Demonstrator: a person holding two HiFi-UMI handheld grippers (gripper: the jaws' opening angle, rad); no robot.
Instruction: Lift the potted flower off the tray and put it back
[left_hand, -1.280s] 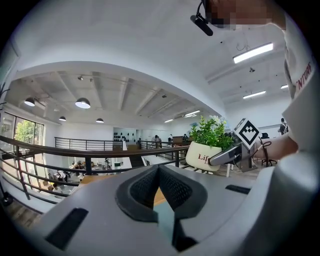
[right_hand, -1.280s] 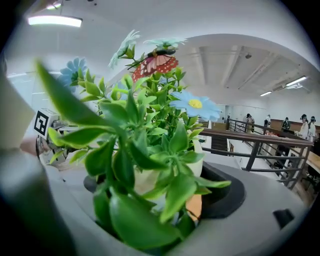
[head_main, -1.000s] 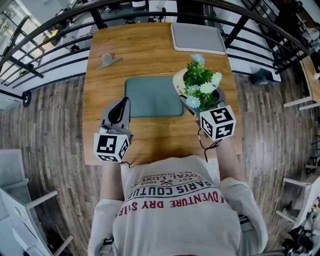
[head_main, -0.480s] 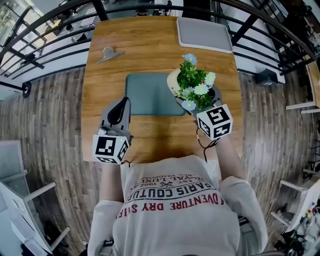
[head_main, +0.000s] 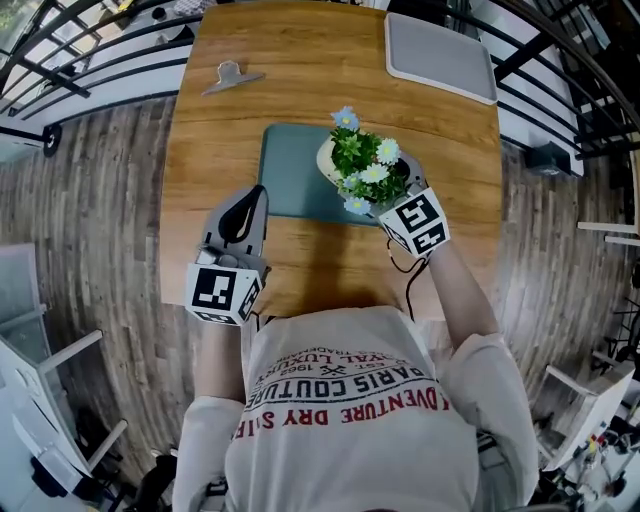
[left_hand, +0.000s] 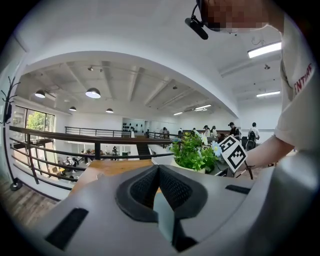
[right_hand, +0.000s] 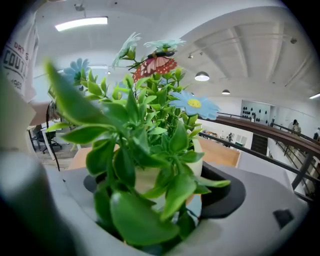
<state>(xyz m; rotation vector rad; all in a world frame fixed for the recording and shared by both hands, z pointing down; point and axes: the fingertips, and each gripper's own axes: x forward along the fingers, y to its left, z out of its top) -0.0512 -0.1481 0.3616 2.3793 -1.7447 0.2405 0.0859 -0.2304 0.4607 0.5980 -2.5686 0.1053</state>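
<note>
1. Head view, nearest: the left claw (head_main: 244, 203) hangs over the near edge of the light wooden bench (head_main: 205, 150). Its jaws are closed together with nothing between them.
2. Just to the right, the right claw (head_main: 388, 196) is clamped on the cream pot of the potted flower (head_main: 362, 170), a small pot of green leaves with pale blue and white daisies.
3. The potted flower stands about upright, with its long axis vertical and its stems pointing up. In the right gripper view an orange butterfly ornament (right_hand: 156, 62) sits near the top.
4. The pot is over the near right corner of the flat dark green rectangular tray (head_main: 295, 165). I cannot tell whether its base touches the tray.
5. Further back, a small grey metal clip (head_main: 230, 77) lies near the far left edge of the bench. A grey rectangular mat (head_main: 440, 58) lies at the far right corner. Both are well apart from the tray.
6. Black metal railings (head_main: 95, 75) run round the far side of the bench, which stands on a grey wood-plank floor (head_main: 90, 200).
7. The left gripper view shows an open hall with a white ceiling, round lamps and distant people.
</note>
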